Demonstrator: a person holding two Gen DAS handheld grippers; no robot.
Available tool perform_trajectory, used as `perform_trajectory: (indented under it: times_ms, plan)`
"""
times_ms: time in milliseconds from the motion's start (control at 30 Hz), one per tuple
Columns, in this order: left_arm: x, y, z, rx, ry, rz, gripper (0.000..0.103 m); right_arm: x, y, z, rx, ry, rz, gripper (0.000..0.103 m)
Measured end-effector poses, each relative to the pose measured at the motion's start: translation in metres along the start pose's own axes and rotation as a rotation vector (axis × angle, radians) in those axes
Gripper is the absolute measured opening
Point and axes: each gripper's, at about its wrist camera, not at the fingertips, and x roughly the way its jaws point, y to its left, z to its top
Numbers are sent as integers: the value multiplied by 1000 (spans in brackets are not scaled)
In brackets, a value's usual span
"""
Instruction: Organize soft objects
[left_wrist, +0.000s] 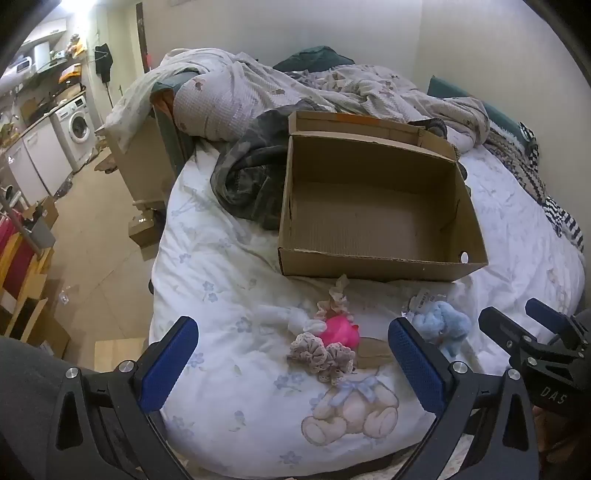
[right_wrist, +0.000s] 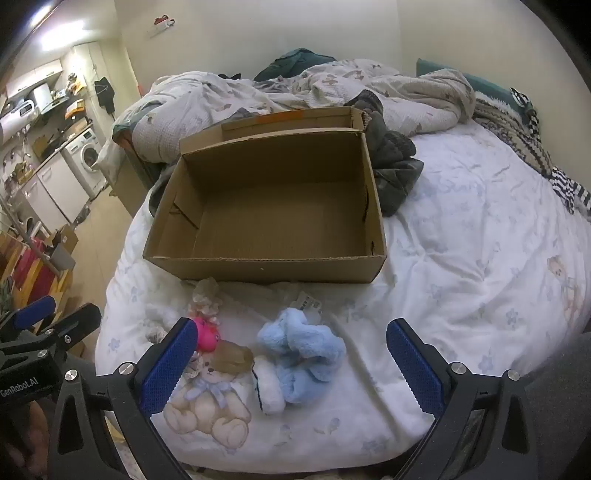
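An open, empty cardboard box (left_wrist: 380, 206) (right_wrist: 273, 210) sits on the bed. In front of it lie a pink soft toy (left_wrist: 338, 330) (right_wrist: 206, 336), beige lace scrunchies (left_wrist: 321, 356), a frilly beige piece (left_wrist: 338, 295) (right_wrist: 205, 291) and a light blue plush item (left_wrist: 441, 325) (right_wrist: 303, 347) with a white part (right_wrist: 267, 384). My left gripper (left_wrist: 291, 354) is open above the scrunchies and pink toy. My right gripper (right_wrist: 291, 354) is open above the blue plush, and shows in the left wrist view (left_wrist: 517, 317).
A dark camouflage garment (left_wrist: 251, 177) (right_wrist: 395, 166) lies against the box. A rumpled duvet (left_wrist: 295, 88) and striped blanket (right_wrist: 535, 147) fill the far side. The bed's left edge drops to the floor, with a washing machine (left_wrist: 79, 125) beyond.
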Motion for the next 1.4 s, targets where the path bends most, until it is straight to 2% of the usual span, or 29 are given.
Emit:
perform_trajectory:
  times_ms: [433, 1400]
  plan:
    - [1, -11, 2, 17, 11, 17, 103, 0, 2, 0, 3, 7, 2, 103]
    - [-2, -6, 0, 15, 3, 1, 103, 0, 1, -1, -5, 6, -7, 103]
